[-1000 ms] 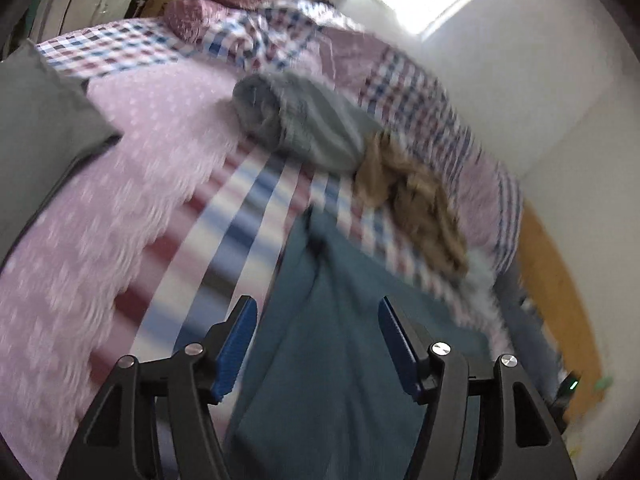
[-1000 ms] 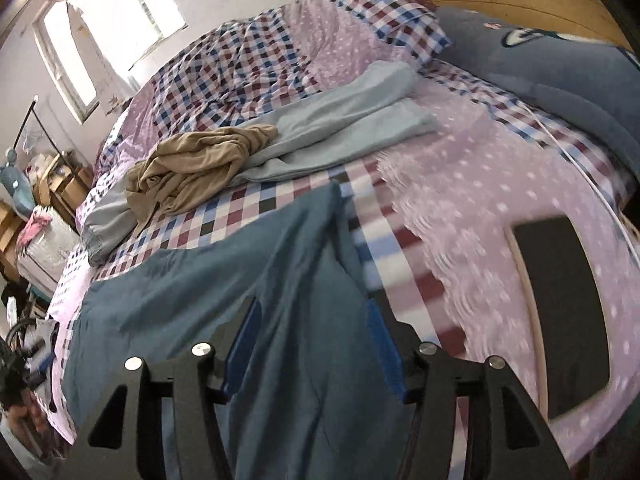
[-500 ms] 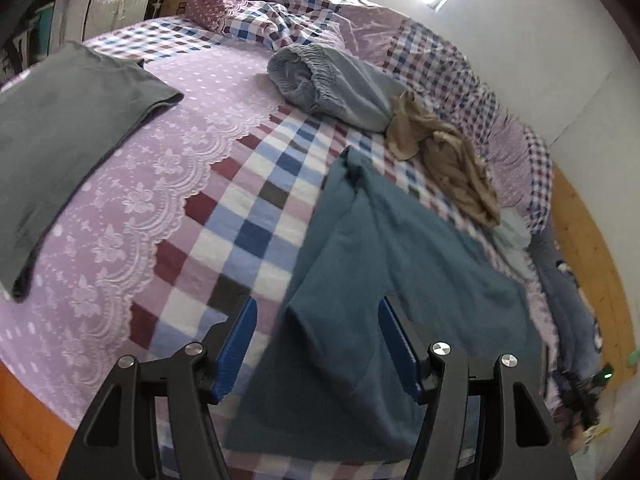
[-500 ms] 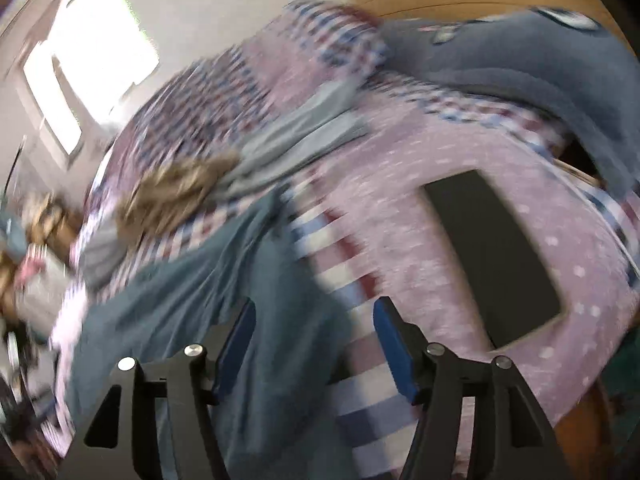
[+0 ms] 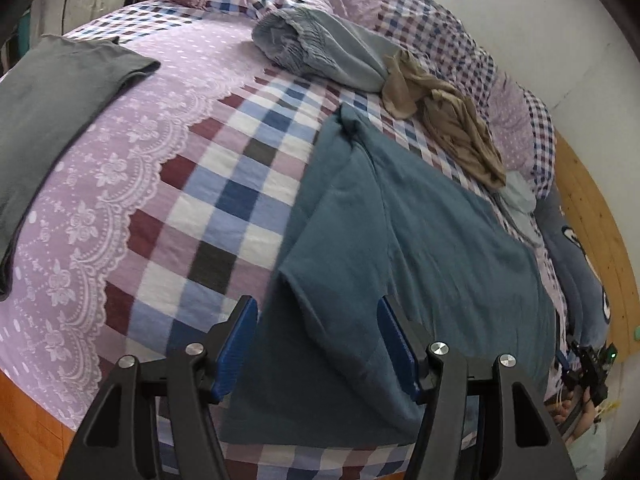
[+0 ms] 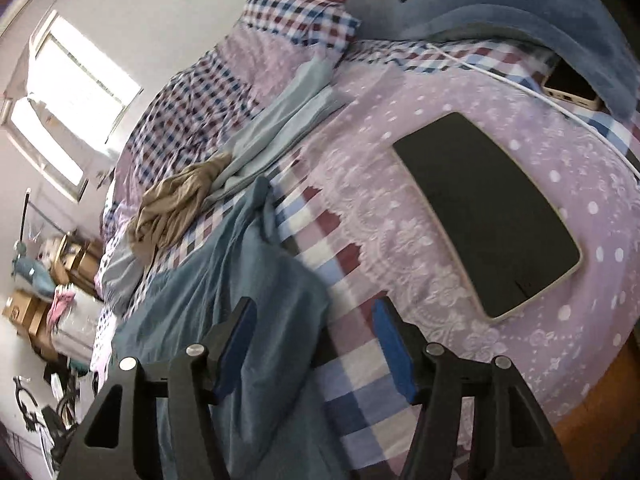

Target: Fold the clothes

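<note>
A teal-blue shirt [image 5: 400, 248] lies spread on the checked bed cover, one sleeve folded over its body. My left gripper [image 5: 316, 342] hovers open above the shirt's near edge, nothing between its blue pads. In the right wrist view the same shirt [image 6: 240, 292] looks rumpled, running from the bed's middle toward me. My right gripper [image 6: 314, 344] is open over the shirt's right edge and the checked cover. A tan garment [image 5: 440, 120] and pale grey-blue trousers [image 5: 328, 48] lie crumpled farther back.
A folded dark grey garment [image 5: 52, 108] lies at the left of the bed [image 5: 168, 184]; in the right view it is the dark rectangle [image 6: 488, 212]. A blue plush pillow [image 6: 500, 8], a white cable [image 6: 520, 84] and a small white device [image 6: 572, 88] sit near the headboard. Boxes and clutter [image 6: 36, 304] stand beside the bed.
Both grippers pulled back and swung; the left view settled from blur onto the shirt's near edge. The right view tilted, showing more of the dark folded garment. Both stayed open.
</note>
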`<state>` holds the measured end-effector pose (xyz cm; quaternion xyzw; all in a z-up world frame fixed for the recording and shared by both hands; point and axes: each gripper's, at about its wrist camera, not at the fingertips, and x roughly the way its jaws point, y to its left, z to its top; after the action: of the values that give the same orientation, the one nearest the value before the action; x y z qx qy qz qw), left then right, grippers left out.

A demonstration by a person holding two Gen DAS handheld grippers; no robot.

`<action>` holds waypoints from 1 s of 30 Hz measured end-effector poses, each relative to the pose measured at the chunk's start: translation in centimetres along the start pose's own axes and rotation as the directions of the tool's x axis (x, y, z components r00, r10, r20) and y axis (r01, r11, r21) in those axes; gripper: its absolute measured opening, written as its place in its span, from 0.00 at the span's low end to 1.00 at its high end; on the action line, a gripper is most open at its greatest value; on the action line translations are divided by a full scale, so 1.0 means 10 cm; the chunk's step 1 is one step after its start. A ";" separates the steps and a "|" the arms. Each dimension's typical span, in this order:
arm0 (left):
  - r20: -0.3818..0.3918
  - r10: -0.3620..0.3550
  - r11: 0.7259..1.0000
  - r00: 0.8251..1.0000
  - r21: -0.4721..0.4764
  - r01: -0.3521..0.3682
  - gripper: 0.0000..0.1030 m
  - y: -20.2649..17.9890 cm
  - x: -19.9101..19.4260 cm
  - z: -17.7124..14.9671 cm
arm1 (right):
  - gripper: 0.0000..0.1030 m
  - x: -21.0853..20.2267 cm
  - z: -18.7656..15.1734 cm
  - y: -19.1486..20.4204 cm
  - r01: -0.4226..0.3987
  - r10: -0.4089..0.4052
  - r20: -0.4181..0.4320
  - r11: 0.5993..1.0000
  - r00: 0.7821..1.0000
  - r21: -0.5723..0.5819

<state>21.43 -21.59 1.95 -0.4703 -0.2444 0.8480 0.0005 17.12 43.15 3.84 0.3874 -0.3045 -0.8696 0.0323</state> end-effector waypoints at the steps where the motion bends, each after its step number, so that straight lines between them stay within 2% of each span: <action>1: -0.007 0.001 1.000 1.000 0.003 -0.001 0.57 -0.01 0.02 0.00 | 0.61 -0.01 -0.01 0.01 -0.004 0.004 -0.003 1.000 1.000 -0.006; 6: -0.022 0.009 1.000 1.000 -0.004 -0.009 0.54 0.01 0.07 -0.01 | 0.57 -0.06 -0.07 0.01 -0.003 0.000 -0.054 0.999 0.999 -0.041; 11: -0.026 0.037 0.999 0.999 -0.035 -0.038 0.22 0.10 0.09 -0.01 | 0.46 -0.08 -0.23 0.05 0.005 -0.021 -0.140 0.993 0.990 -0.116; 16: -0.008 0.042 0.998 0.999 -0.041 -0.042 0.03 0.09 0.06 -0.02 | 0.37 -0.04 -0.46 0.18 0.045 -0.100 -0.200 0.964 0.975 -0.263; 18: 0.000 0.048 0.998 0.999 -0.043 -0.048 0.02 0.08 0.06 -0.02 | 0.30 0.03 -0.55 0.25 0.089 -0.169 -0.210 0.935 0.963 -0.342; 19: 0.008 0.049 0.998 0.999 -0.049 -0.049 0.01 0.08 0.04 -0.02 | 0.10 0.03 -0.58 0.27 0.101 -0.186 -0.202 0.924 0.961 -0.369; 20: 0.017 0.050 0.997 0.999 -0.056 -0.049 0.01 0.08 0.03 -0.02 | 0.03 0.03 -0.60 0.29 0.113 -0.202 -0.194 0.912 0.960 -0.394; 23: 0.041 0.051 0.997 0.998 -0.068 -0.048 0.01 0.09 -0.01 0.00 | 0.01 -0.05 -0.62 0.31 0.152 -0.240 -0.154 0.888 0.959 -0.435; 30: 0.007 0.071 0.996 0.997 -0.060 -0.070 0.02 0.09 0.05 -0.02 | 0.02 -0.15 -0.60 0.20 0.198 -0.271 -0.158 0.909 0.949 -0.366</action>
<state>21.49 -22.21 1.11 -0.4747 -0.2528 0.8419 -0.0444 21.94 38.94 2.81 0.4974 -0.0932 -0.8621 0.0258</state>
